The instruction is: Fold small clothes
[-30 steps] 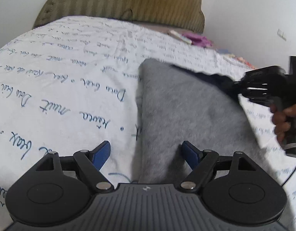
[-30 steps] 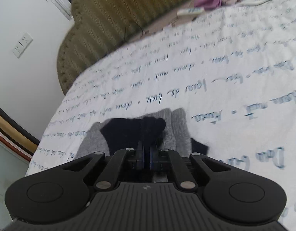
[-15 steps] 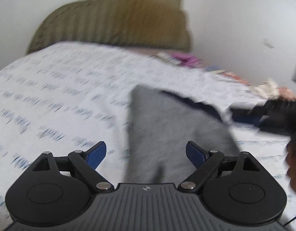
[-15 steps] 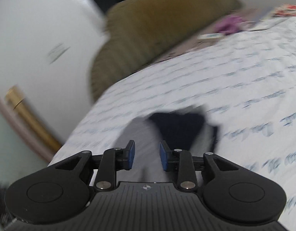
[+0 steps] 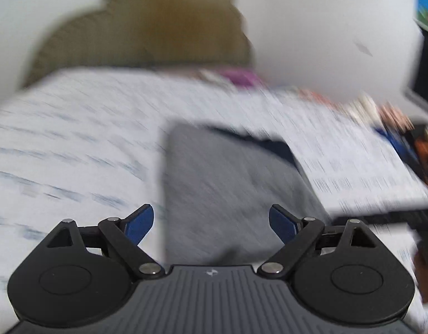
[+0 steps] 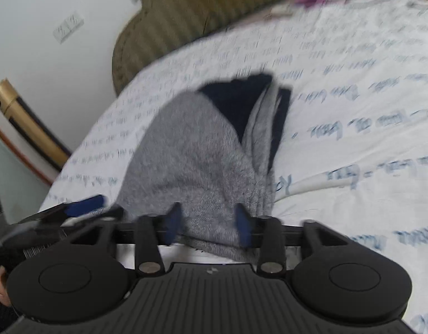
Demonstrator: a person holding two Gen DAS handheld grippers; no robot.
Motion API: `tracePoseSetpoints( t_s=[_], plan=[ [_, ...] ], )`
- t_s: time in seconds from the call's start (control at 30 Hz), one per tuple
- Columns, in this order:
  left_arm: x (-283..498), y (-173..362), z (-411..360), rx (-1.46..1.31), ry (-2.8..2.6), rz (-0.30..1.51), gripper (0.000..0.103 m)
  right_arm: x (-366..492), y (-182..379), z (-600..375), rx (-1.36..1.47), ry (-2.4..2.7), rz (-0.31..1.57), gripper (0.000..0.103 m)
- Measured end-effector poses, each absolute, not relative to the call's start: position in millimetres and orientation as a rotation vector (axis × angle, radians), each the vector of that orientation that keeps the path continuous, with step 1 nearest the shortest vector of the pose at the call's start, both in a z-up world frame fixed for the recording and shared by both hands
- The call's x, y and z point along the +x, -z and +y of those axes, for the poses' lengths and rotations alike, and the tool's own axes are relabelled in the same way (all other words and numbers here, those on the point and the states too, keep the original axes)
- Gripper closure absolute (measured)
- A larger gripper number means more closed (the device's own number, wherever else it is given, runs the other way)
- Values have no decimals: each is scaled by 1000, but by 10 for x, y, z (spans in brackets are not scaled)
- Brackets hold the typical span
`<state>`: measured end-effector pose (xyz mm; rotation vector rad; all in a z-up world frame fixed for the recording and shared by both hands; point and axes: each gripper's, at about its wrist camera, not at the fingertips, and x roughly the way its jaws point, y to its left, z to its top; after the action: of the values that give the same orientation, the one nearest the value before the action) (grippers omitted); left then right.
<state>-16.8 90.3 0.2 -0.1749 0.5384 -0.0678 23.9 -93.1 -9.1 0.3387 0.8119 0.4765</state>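
Observation:
A folded grey garment with a dark navy part (image 5: pixel 230 183) lies on the white bedsheet with blue writing (image 5: pixel 74 144). My left gripper (image 5: pixel 211 222) is open and empty, hovering over the garment's near end. In the right wrist view the same grey garment (image 6: pixel 194 156) lies folded with its navy part (image 6: pixel 239 103) at the far end. My right gripper (image 6: pixel 208 226) is open, its blue pads on either side of the garment's near edge. The left gripper (image 6: pixel 83 207) shows at the left of that view.
An olive striped headboard (image 6: pixel 202 14) stands behind the bed. A purple cloth (image 5: pixel 239 76) and other small items lie at the far edge. A wall switch (image 6: pixel 67 26) and a gold-trimmed post (image 6: pixel 27 122) are at the left.
My right gripper opened and let go of the navy part, then drew back to the garment's near edge. The garment now lies folded. My left gripper lifted away and stayed open.

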Motion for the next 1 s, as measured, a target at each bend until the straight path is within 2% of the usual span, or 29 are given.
tracePoseSetpoints(
  t_s=[0.03,0.07,0.2,0.3,0.33,0.37,0.53,0.77,1.0],
  plan=[
    [-210,-24,969,-194,38,516,12,137,52,-941,309,-452,786,29],
    [-228,-25,1019,-215,23,511,12,58,53,-918,259,-423,767,23],
    [-142,220,912,-171,8,591,12,-78,232,-668,66,-303,798,22],
    [-52,521,708,-104,-13,712,12,-98,405,-489,-17,-207,830,9],
    [-43,578,643,-64,-28,715,10,-135,453,-457,-30,-197,814,2],
    [-70,609,575,-9,-36,693,8,-154,489,-434,-29,-195,798,1],
    [-92,642,599,-9,-18,707,0,-215,581,-443,3,-148,748,1],
    [-137,642,574,0,-33,704,0,-154,532,-482,16,-150,781,1],
    [-139,649,579,-3,-41,700,0,-200,617,-456,13,-145,724,1]
  ],
)
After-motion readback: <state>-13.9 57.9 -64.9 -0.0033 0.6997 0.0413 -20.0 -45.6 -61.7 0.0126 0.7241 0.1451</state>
